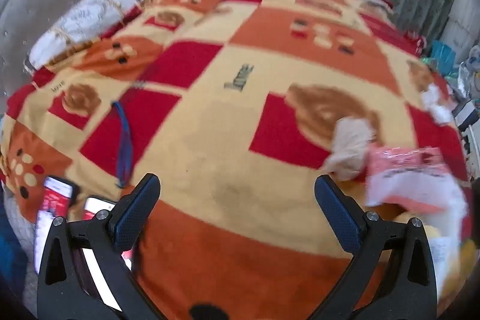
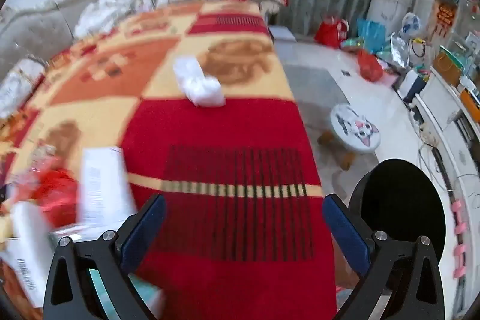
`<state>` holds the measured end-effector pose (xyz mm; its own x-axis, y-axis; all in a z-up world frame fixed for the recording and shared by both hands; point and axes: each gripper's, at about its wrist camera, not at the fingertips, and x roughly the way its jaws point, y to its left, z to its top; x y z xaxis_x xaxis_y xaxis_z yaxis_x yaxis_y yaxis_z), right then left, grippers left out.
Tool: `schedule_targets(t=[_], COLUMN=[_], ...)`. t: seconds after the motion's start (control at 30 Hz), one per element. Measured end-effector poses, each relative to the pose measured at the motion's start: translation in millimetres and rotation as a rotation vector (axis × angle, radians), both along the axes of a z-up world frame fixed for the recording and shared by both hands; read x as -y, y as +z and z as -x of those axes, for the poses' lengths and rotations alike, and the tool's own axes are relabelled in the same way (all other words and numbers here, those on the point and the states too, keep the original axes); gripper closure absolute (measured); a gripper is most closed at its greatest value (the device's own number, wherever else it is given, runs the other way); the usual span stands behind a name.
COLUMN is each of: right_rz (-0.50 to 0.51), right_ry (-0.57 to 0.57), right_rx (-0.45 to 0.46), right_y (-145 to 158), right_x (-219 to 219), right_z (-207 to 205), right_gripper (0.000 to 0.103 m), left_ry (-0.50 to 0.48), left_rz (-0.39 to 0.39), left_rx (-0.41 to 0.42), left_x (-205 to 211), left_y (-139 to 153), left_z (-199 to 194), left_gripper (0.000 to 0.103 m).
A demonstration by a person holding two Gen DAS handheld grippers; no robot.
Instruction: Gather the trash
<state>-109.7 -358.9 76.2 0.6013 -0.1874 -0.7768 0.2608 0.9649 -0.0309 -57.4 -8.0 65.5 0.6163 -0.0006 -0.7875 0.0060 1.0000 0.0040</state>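
Over the bed's patterned blanket (image 1: 210, 122) we tilt both grippers (image 1: 237, 194) (image 2: 244, 215) downward, fingers spread, empty; blurred wrappers (image 1: 411, 179) stay unreadable.

A white crumpled tissue (image 2: 200, 86) lies on the blanket (image 2: 228, 134). A beige wad (image 1: 349, 149) lies beside a pink and white wrapper (image 1: 411, 182). A black bin (image 2: 402, 200) stands on the floor.

1. Crumpled tissue (image 2: 200, 86) sits on the blanket (image 2: 228, 140), further up the bed.
2. Wrappers (image 2: 102, 188) piled on its left.
3. Bin (image 2: 399, 206) on the floor, right of the bed, stool (image 2: 355, 129) behind it.
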Motion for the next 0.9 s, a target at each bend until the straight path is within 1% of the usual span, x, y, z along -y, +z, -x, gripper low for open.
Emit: schedule_targets(t=[0.13,0.2,0.23,0.33,0.43,0.63,0.9], right_rz=[-0.008,-0.009,-0.006,-0.01,-0.014,0.005,0.013], right_ry=[0.05,0.076,0.091,0.11,0.122,0.137,0.149], right_rx=[0.097,0.124,0.146,0.194,0.22,0.241,0.255], right_y=[32.2,46.4,56.1,74.2,85.3,88.4,86.4], right_x=[-22.8,-23.2,-27.6,-32.5,-36.2,-47.4,-57.3], right_z=[23.4,26.4,30.1,42.8,51.8,59.7,67.0], right_gripper=[0.0,0.0,0.0,0.0,0.0,0.0,0.0], left_ry=[-0.051,-0.075,-0.089,-0.114,-0.139,-0.169,-0.171], left_rz=[-0.007,-0.008,0.01,0.058,0.089,0.118,0.121], left_rx=[0.1,0.134,0.154,0.175,0.199,0.22,0.216], left_x=[14.4,19.7,24.9,34.1,44.8,60.4,69.5], left_y=[39.8,56.3,66.3,83.8,95.6,101.2,92.1], left_z=[31.5,43.0,49.3,60.5,73.0,85.9,90.4], left_gripper=[0.001,0.001,0.001,0.001,0.001,0.001,0.001])
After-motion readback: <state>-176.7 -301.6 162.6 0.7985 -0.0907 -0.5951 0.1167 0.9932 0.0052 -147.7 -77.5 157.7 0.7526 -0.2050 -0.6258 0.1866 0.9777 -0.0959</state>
